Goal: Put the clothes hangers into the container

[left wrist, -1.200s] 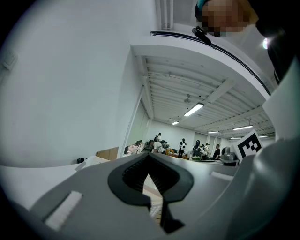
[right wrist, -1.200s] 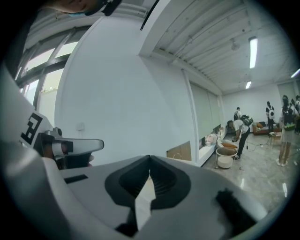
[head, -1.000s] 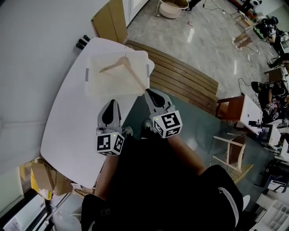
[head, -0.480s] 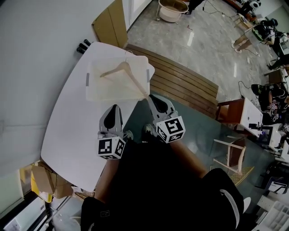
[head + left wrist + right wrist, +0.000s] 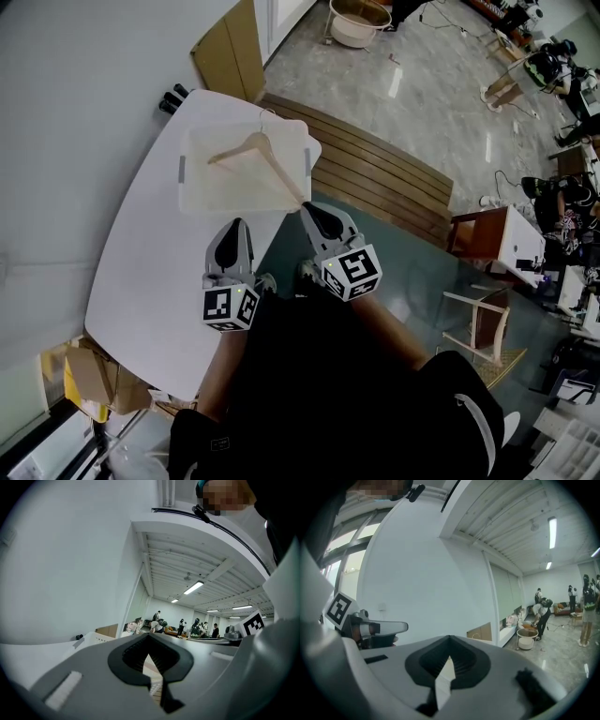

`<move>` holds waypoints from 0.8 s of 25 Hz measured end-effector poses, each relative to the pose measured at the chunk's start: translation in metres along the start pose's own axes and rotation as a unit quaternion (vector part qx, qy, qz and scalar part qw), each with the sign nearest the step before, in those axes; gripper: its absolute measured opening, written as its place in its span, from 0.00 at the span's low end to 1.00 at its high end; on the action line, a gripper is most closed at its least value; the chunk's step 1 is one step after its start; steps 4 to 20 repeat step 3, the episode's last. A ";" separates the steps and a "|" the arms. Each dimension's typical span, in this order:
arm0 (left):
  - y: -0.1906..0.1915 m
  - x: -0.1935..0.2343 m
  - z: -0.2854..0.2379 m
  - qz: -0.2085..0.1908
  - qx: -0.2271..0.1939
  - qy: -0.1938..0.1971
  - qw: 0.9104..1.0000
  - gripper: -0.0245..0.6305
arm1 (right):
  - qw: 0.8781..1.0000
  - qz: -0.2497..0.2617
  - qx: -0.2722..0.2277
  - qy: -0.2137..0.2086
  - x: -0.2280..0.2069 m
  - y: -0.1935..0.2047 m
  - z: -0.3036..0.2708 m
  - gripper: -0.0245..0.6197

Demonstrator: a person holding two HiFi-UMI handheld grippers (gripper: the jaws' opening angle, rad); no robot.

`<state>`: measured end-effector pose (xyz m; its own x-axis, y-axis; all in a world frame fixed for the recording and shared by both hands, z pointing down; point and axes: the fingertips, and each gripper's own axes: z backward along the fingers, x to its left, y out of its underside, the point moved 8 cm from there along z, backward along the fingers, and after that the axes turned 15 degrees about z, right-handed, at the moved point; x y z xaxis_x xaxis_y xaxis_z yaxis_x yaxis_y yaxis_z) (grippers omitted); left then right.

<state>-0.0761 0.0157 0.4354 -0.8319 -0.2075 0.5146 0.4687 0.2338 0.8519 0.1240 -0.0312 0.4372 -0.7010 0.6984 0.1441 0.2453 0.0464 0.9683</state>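
Observation:
A wooden clothes hanger (image 5: 258, 153) lies inside the shallow translucent container (image 5: 202, 192) on the white table (image 5: 141, 272). One arm of the hanger reaches to the container's near right corner. My left gripper (image 5: 232, 227) hovers just short of the container's near edge, jaws together and empty. My right gripper (image 5: 312, 208) is beside that near right corner, close to the hanger's arm end, also shut and empty. In the left gripper view the left gripper (image 5: 149, 635) has its tips meeting with nothing between. The right gripper view shows the same for the right gripper (image 5: 449, 640).
A slatted wooden bench (image 5: 384, 178) runs along the table's right side. A cardboard panel (image 5: 230, 42) leans against the far wall, with a basin (image 5: 359, 17) on the floor beyond. Two small dark objects (image 5: 172, 91) sit at the table's far corner. A wooden stool (image 5: 478, 314) stands at right.
Both grippers stay shut and nearly still near the container's near edge. The head view has shifted slightly, and the hanger has not moved.

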 end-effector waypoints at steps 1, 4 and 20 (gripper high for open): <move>0.000 0.000 -0.001 0.000 -0.001 0.000 1.000 0.04 | 1.000 0.001 0.000 -0.002 0.000 0.000 -0.001 0.06; 0.000 0.001 -0.003 0.000 -0.003 0.000 1.000 0.04 | 1.000 0.002 -0.001 -0.005 -0.001 0.000 -0.004 0.06; 0.000 0.001 -0.003 0.000 -0.003 0.000 1.000 0.04 | 1.000 0.002 -0.001 -0.005 -0.001 0.000 -0.004 0.06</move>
